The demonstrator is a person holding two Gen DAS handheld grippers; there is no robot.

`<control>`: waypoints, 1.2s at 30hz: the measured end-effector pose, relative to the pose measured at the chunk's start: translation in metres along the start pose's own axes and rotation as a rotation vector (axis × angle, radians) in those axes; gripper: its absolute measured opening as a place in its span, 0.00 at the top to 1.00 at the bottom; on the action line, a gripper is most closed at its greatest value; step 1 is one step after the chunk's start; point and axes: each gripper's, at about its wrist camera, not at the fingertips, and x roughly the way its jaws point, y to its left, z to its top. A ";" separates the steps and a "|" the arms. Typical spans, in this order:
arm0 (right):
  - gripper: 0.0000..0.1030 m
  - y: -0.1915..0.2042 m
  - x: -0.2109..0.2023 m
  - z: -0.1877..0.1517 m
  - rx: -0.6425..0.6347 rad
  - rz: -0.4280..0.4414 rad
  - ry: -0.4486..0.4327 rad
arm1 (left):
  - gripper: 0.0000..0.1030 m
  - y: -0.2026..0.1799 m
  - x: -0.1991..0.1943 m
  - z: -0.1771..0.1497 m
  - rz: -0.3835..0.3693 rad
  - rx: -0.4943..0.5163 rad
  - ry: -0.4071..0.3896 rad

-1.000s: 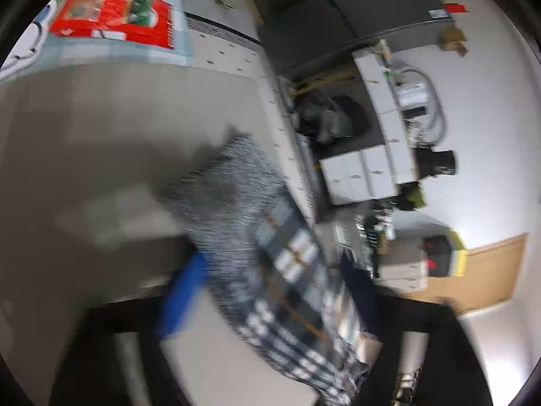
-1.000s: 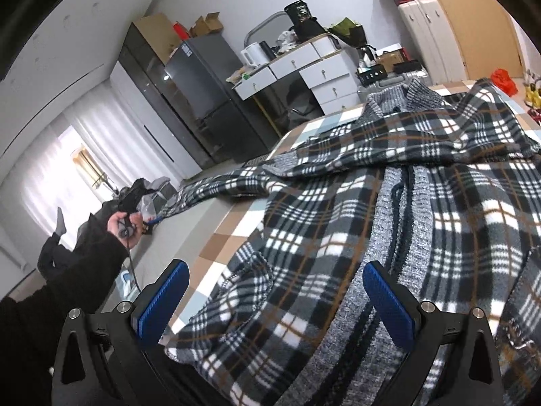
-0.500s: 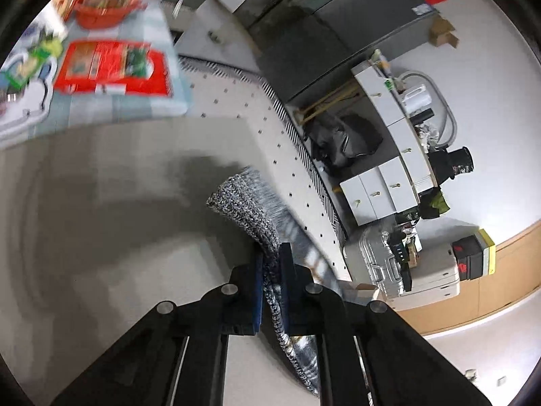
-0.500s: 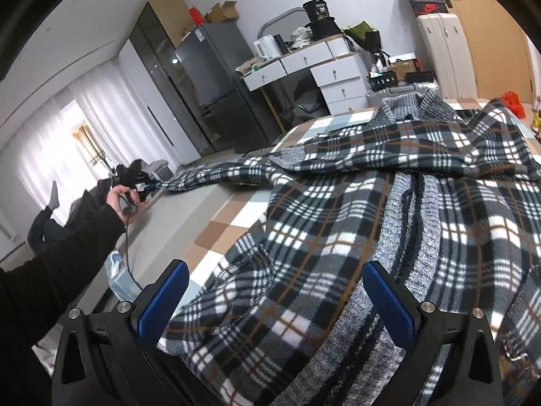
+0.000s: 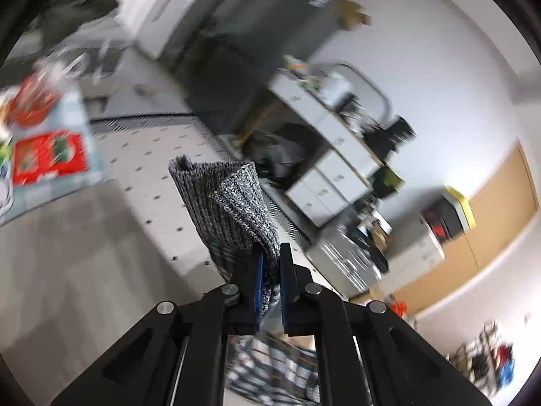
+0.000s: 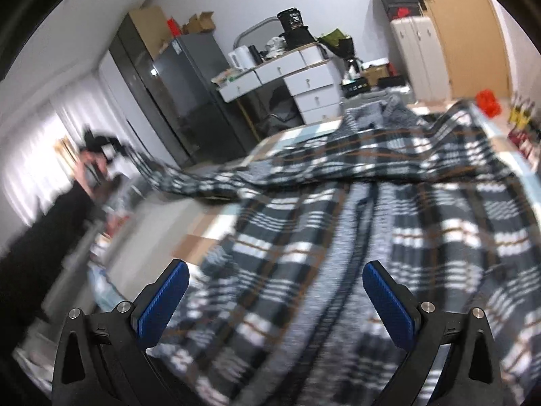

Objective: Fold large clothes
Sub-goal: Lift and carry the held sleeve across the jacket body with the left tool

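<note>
A large black, white and brown plaid jacket (image 6: 389, 203) with grey knit trim lies spread on a checked table (image 6: 199, 240). My left gripper (image 5: 270, 264) is shut on the grey knit cuff (image 5: 233, 203) of one sleeve and holds it up in the air. In the right wrist view that sleeve (image 6: 189, 179) stretches left off the table to the left gripper (image 6: 101, 145), held high at the far left. My right gripper (image 6: 274, 291) is open and empty, low over the jacket's near hem.
A dark fridge (image 6: 175, 77) and a white desk with drawers (image 6: 287, 74) stand behind the table. Red packets (image 5: 47, 155) lie on a cloth at the left of the left wrist view. Small items (image 6: 487, 101) sit at the table's far right edge.
My left gripper has closed on the knit cuff and lifted the sleeve up and away from the table, pulling it taut. The right gripper stays open over the hem, shifting slightly.
</note>
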 end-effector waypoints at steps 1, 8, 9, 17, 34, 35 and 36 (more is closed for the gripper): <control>0.00 -0.002 -0.002 -0.001 -0.012 -0.018 -0.006 | 0.97 -0.015 -0.001 -0.004 -0.019 0.029 0.002; 0.00 -0.018 -0.015 0.003 0.063 -0.032 -0.027 | 0.97 -0.111 0.003 -0.042 -0.125 0.179 0.070; 0.00 -0.019 -0.019 0.004 0.064 -0.036 -0.035 | 0.97 -0.119 0.005 -0.044 -0.138 0.186 0.087; 0.00 -0.045 -0.049 0.020 0.073 -0.189 -0.098 | 0.97 -0.236 0.025 -0.117 -0.269 0.311 0.213; 0.00 -0.160 -0.130 0.013 0.470 -0.267 -0.249 | 0.97 -0.305 0.123 -0.320 -0.297 0.383 0.568; 0.00 -0.163 -0.135 0.012 0.488 -0.267 -0.263 | 0.97 -0.304 0.128 -0.326 -0.292 0.383 0.580; 0.00 -0.166 -0.140 0.011 0.499 -0.269 -0.277 | 0.97 -0.303 0.138 -0.338 -0.281 0.391 0.596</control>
